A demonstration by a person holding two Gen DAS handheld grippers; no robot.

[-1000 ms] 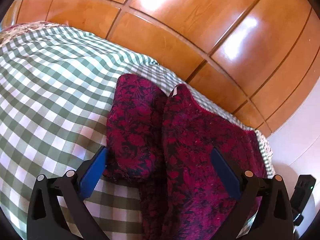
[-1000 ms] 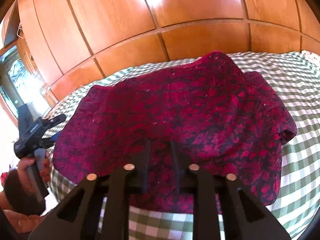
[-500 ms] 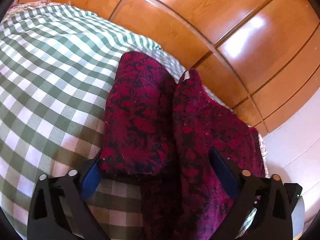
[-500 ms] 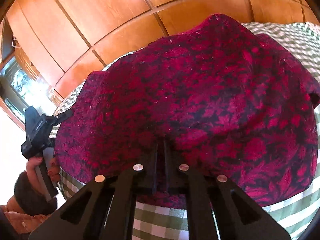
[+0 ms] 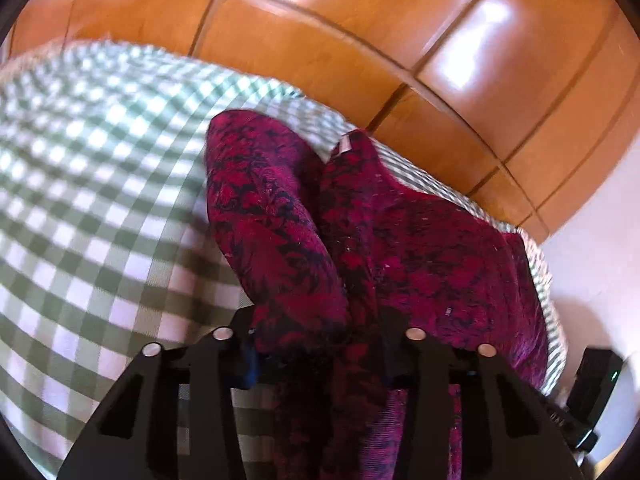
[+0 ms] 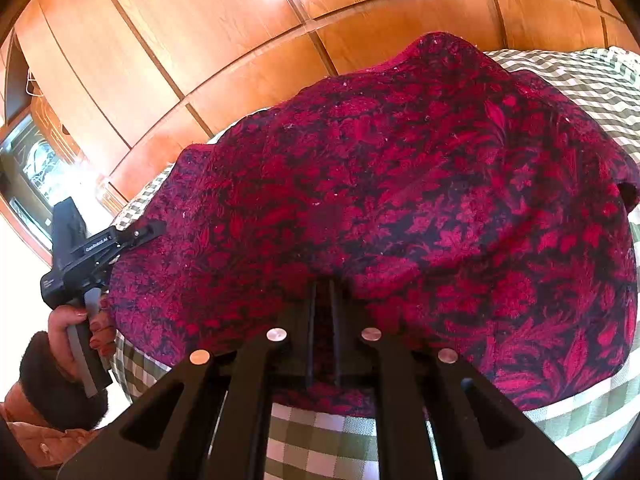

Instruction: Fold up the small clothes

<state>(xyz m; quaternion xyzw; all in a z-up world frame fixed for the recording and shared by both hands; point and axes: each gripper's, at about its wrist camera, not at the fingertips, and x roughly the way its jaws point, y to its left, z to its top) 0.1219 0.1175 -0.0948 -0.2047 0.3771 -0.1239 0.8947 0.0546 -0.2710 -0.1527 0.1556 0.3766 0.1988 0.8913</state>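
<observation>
Two grippers are at work on one garment (image 6: 400,200), a dark red and black patterned piece lying on a green-checked bedspread (image 5: 80,220); nearest, the right gripper (image 6: 324,312) has its jaws pressed together on the garment's near hem, a thin strip of cloth pinched between them; the left gripper (image 5: 320,344), held in a hand (image 6: 80,332) at the bed's edge, has just been closing its jaws, and they now squeeze a thick bunch of the fabric at the garment's side; one sleeve lies folded alongside the body; open checked cloth spreads wide beside the sleeve; beyond the bed stands a glossy wooden panelled wall (image 5: 360,40), close behind the garment's far edge.
</observation>
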